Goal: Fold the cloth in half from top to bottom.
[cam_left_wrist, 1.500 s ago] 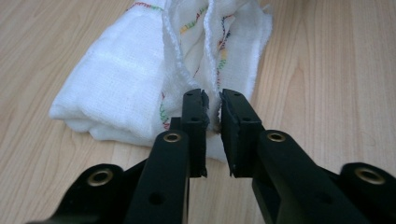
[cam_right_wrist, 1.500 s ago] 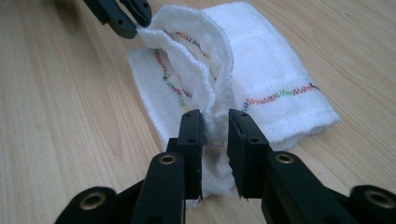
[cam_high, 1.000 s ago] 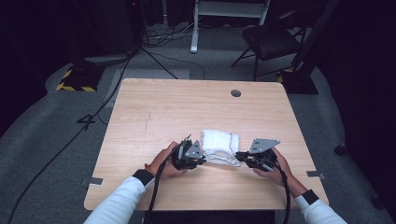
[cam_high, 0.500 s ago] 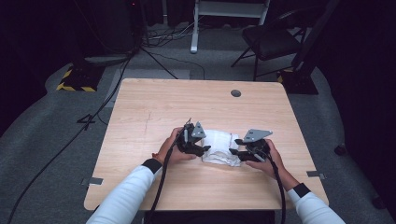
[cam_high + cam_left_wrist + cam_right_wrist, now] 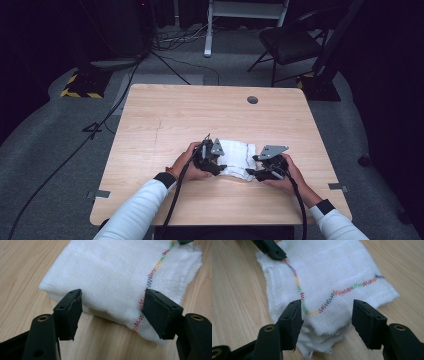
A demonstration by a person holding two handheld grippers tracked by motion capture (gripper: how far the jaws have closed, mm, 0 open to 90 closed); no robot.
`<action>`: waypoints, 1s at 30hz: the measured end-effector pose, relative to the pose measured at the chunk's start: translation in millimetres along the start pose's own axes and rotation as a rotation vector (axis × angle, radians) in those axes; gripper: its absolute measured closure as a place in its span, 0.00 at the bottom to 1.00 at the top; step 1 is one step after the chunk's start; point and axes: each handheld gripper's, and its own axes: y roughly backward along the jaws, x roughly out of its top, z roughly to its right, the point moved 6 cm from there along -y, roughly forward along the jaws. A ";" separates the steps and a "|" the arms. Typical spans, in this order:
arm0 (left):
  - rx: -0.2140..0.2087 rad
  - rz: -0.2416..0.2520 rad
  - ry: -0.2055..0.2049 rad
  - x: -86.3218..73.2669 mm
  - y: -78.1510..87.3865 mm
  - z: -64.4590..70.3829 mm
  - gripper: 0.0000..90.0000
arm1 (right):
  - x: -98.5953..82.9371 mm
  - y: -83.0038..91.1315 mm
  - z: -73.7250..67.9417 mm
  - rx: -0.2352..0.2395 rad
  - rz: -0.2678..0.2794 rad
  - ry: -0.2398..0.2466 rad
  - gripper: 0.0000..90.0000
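White gauze, a folded cloth (image 5: pixel 235 158) with rainbow zigzag stitching, lies on the wooden table (image 5: pixel 165 120) towards its near edge, and we see our left gripper (image 5: pixel 111 308) and right gripper (image 5: pixel 327 318) at opposite ends of it, jaws spread wide, gripping nothing.
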 end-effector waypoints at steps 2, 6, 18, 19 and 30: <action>-0.003 0.005 0.007 -1.8 0.5 1.5 0.36 | -2.5 0.0 -0.7 -0.001 -0.002 -0.006 0.45; -0.007 0.013 0.027 -2.5 -0.5 1.9 0.36 | -7.8 -0.2 -0.7 0.003 0.000 -0.024 0.42; 0.006 0.024 0.019 2.2 10.8 0.8 0.27 | -6.5 3.3 2.4 0.003 -0.019 -0.007 0.37; 0.009 0.027 0.019 2.5 12.7 0.7 0.26 | -5.5 5.0 2.7 0.001 -0.012 -0.013 0.37; 0.066 0.027 -0.005 -7.4 38.2 -2.5 0.25 | 3.5 21.9 8.2 -0.019 0.038 -0.013 0.39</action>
